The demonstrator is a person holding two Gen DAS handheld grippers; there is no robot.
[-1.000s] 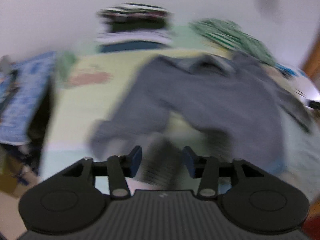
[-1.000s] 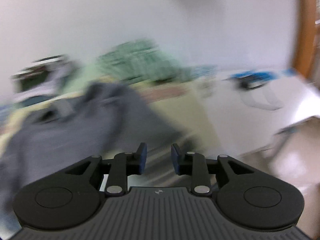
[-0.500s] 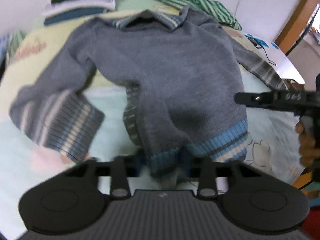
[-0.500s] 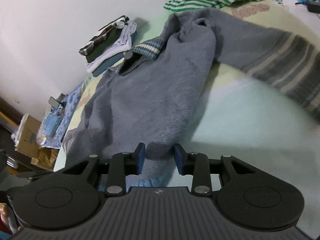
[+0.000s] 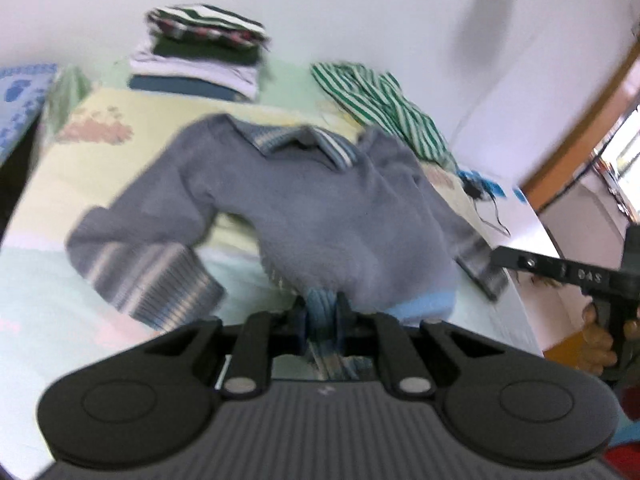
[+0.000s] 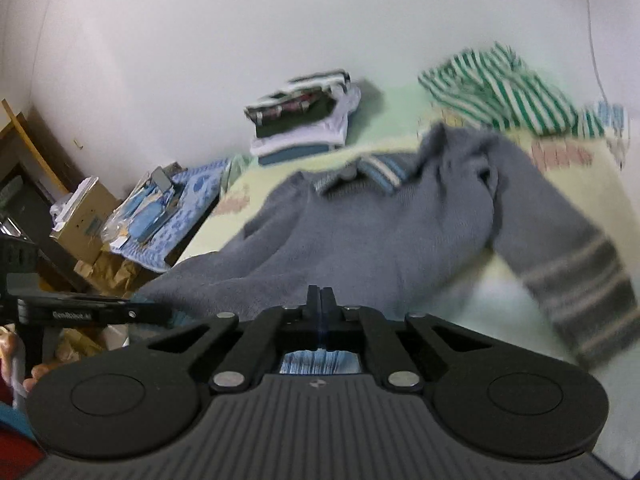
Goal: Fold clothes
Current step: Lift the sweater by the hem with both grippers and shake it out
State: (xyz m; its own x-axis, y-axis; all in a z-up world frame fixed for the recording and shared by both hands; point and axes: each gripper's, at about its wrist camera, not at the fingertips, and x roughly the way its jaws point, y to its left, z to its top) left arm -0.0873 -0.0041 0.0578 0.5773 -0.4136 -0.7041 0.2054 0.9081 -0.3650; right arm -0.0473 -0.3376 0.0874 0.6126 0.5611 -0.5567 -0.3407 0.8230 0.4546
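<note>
On the bed [image 5: 36,280], both grippers [image 5: 322,316] [image 6: 320,300] pinch the grey sweater's [image 5: 320,216] hem.

— What do we look like?
— Our left tool [image 5: 322,318] is matte black plastic: a ribbed body, two round discs, silver screws on the linkage arms, dark blue pads.
— Our right tool [image 6: 320,304]?
— The same build, white lettering on its side bar.

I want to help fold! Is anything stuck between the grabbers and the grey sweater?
No. The left gripper and right gripper are both shut directly on the blue hem of the grey knitted sweater; nothing visible sits between.
</note>
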